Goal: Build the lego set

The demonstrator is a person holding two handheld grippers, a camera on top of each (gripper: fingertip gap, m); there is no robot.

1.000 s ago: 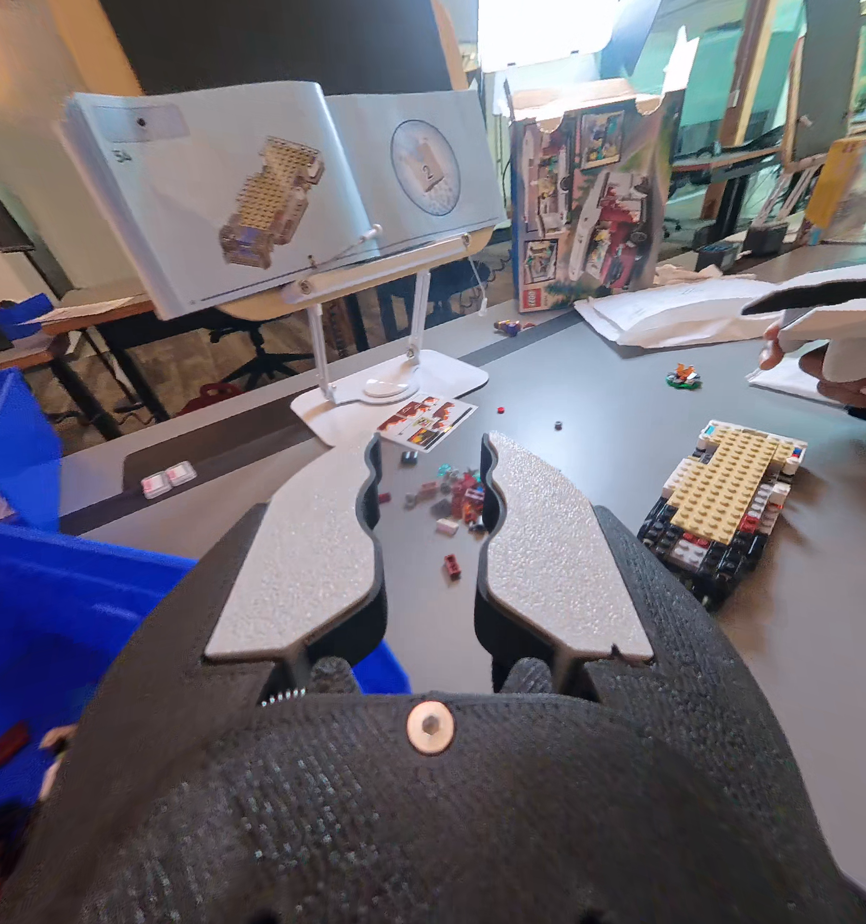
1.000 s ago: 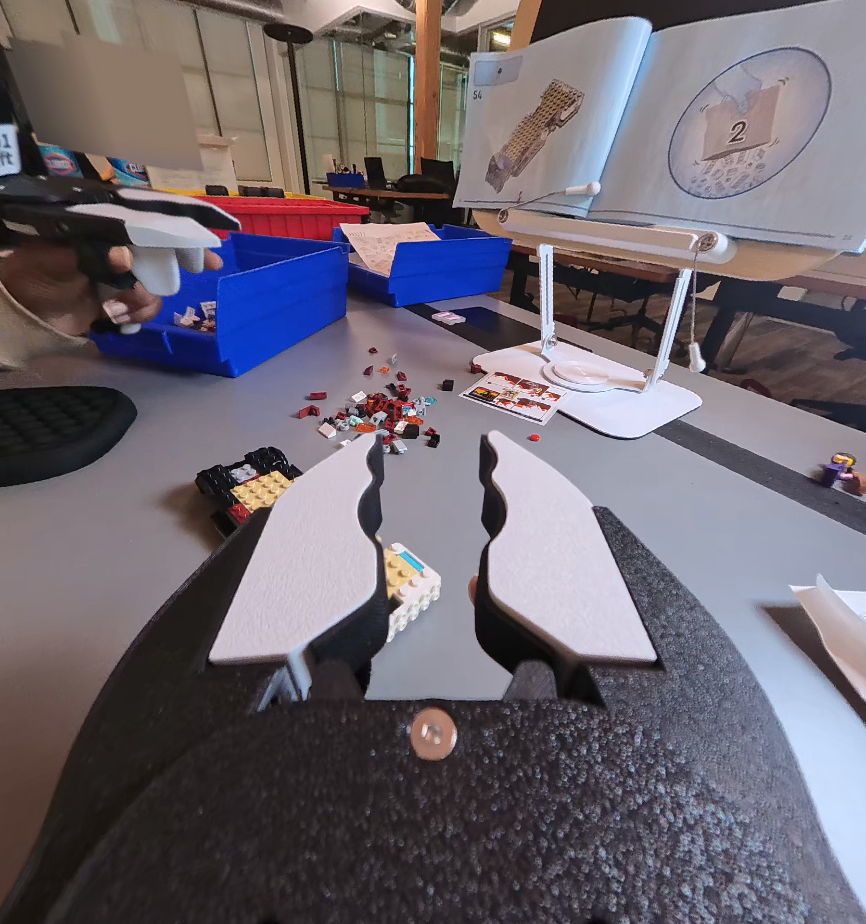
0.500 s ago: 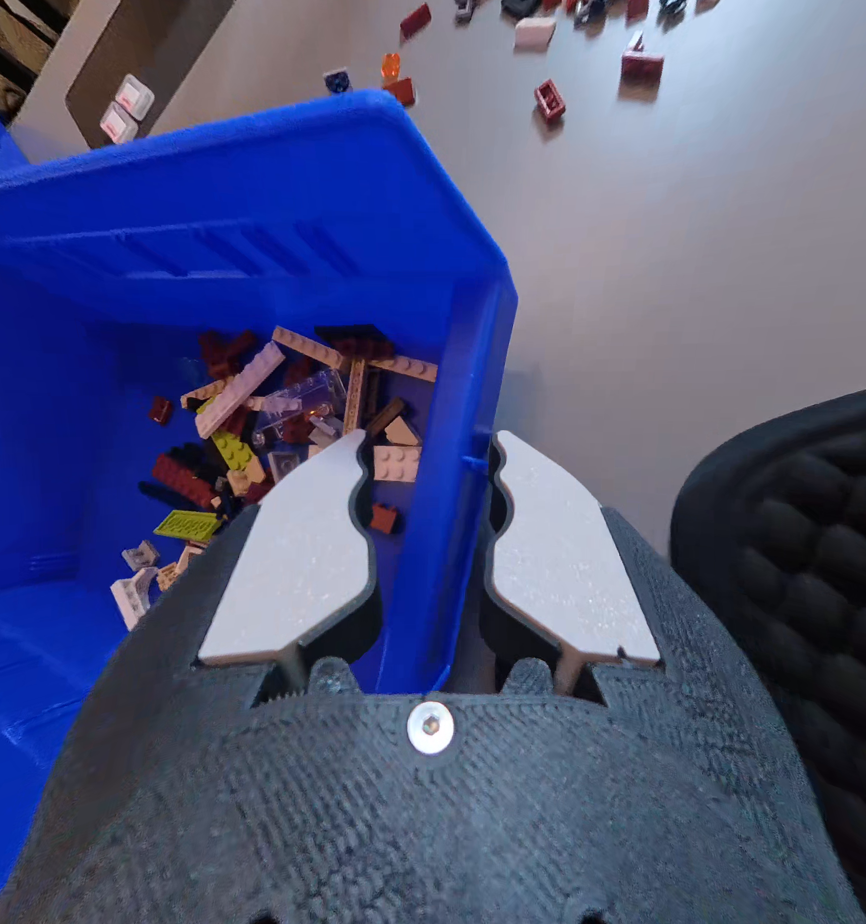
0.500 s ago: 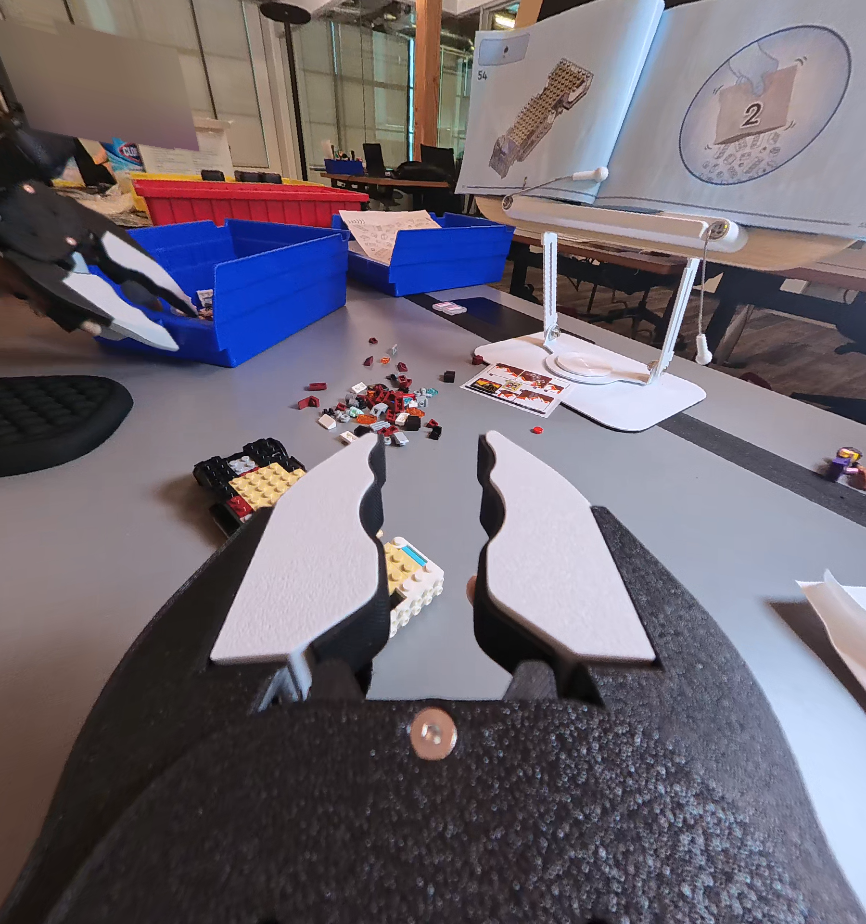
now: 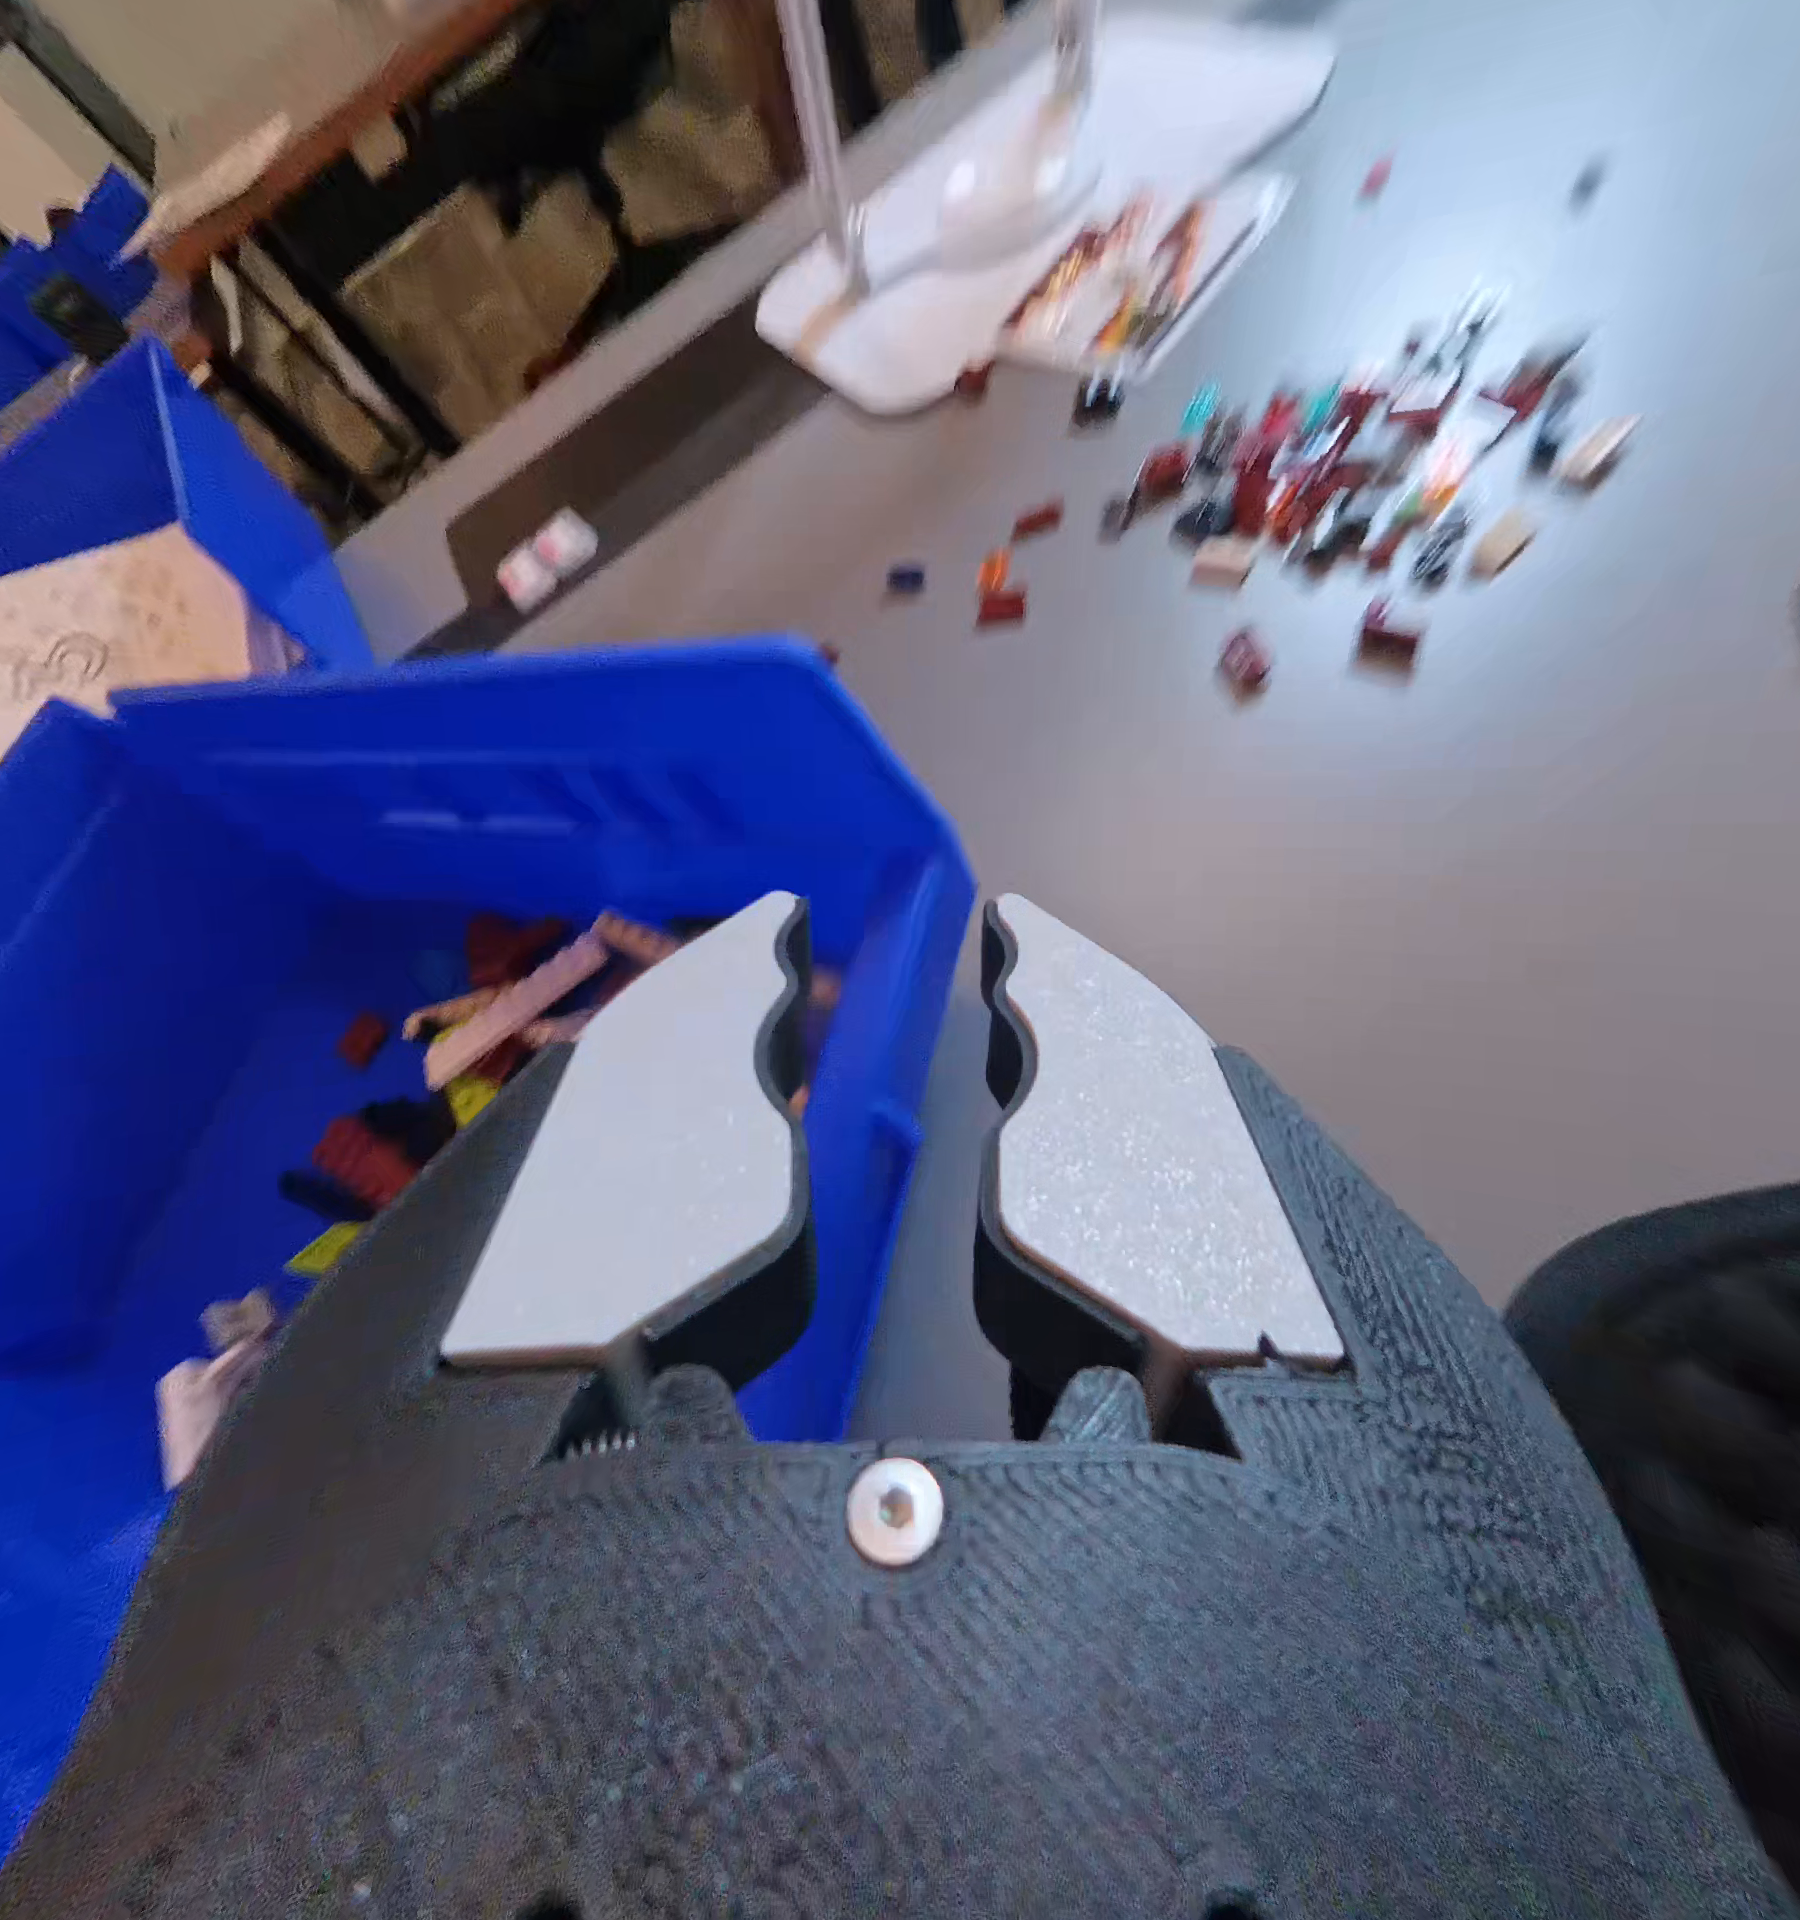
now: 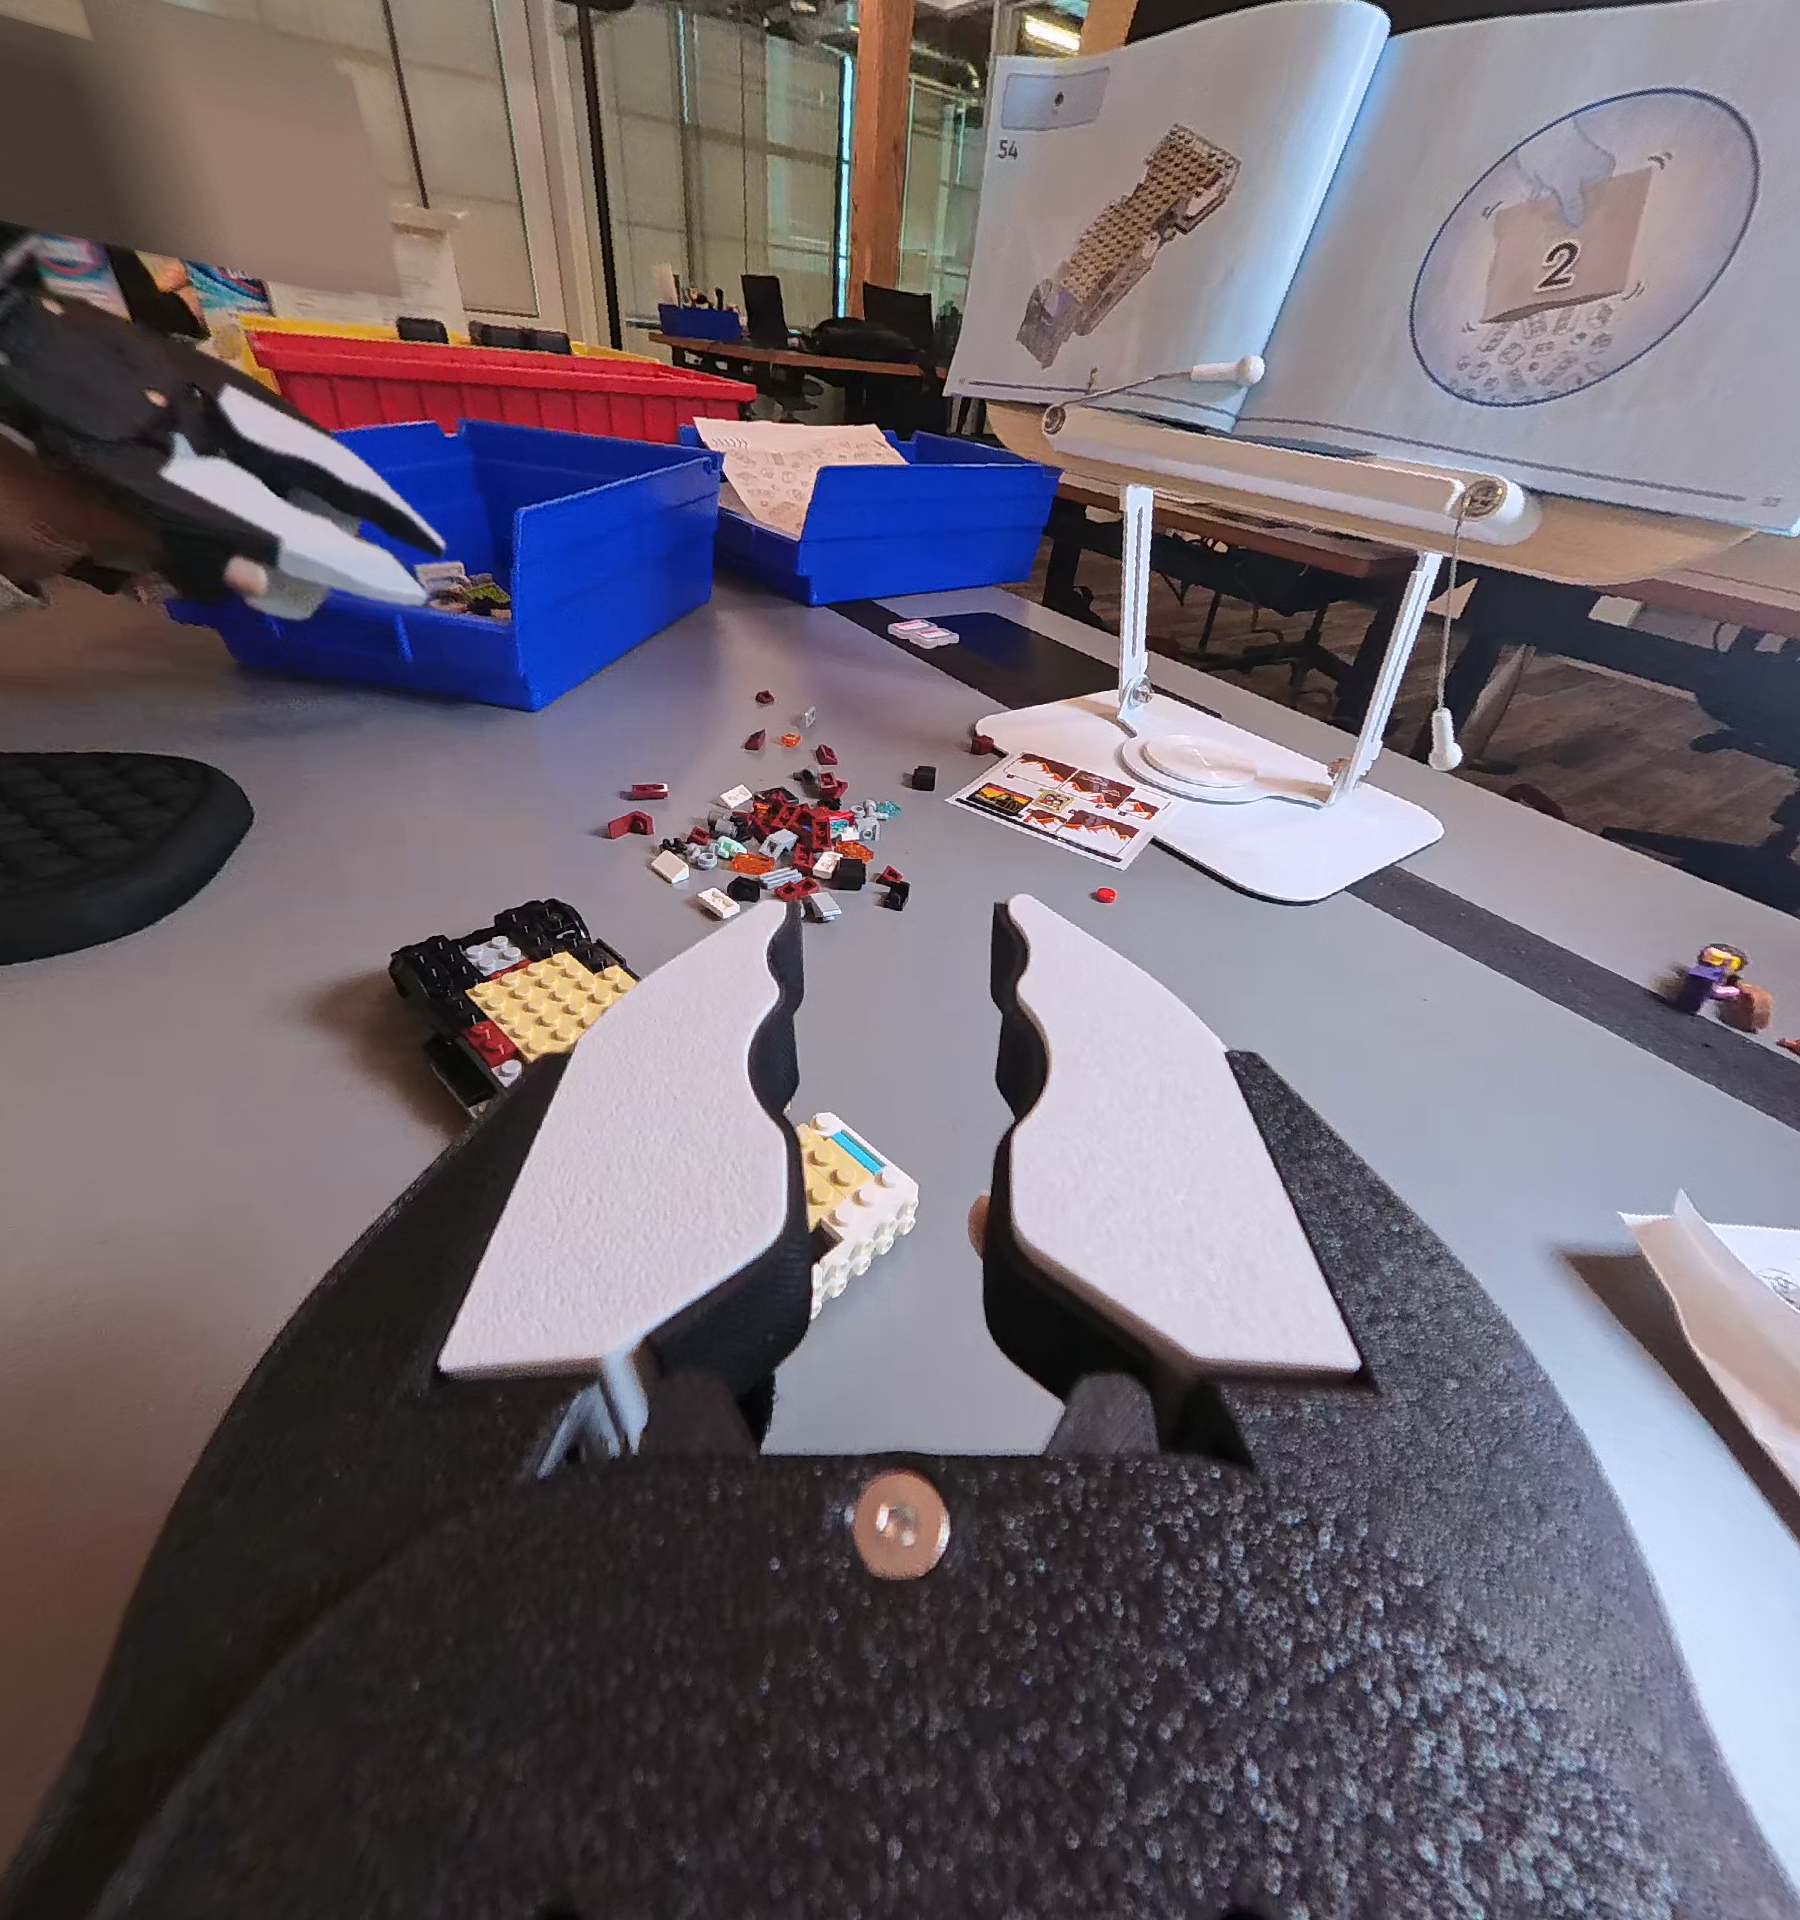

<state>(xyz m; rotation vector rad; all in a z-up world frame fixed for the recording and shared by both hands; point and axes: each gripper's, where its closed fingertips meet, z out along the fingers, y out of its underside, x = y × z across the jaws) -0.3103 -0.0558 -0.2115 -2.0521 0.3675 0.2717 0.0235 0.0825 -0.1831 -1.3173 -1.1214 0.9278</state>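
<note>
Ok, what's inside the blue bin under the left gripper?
The blue bin holds loose bricks: tan plates, dark red, black and yellow-green pieces, blurred by motion. The left gripper, jaws apart and holding nothing, straddles the bin's wall and covers the near corner's contents.

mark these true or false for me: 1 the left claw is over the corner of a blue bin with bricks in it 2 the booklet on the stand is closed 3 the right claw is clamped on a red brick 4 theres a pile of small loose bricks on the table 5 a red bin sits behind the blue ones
1. True: the left claw hangs over the corner wall of the blue bin, which holds bricks.
2. False: the booklet lies open on the white stand.
3. False: the right claw is open, with only grey table between its tips.
4. True: the loose bricks lie ahead of the right claw.
5. True: the red bin.
</note>
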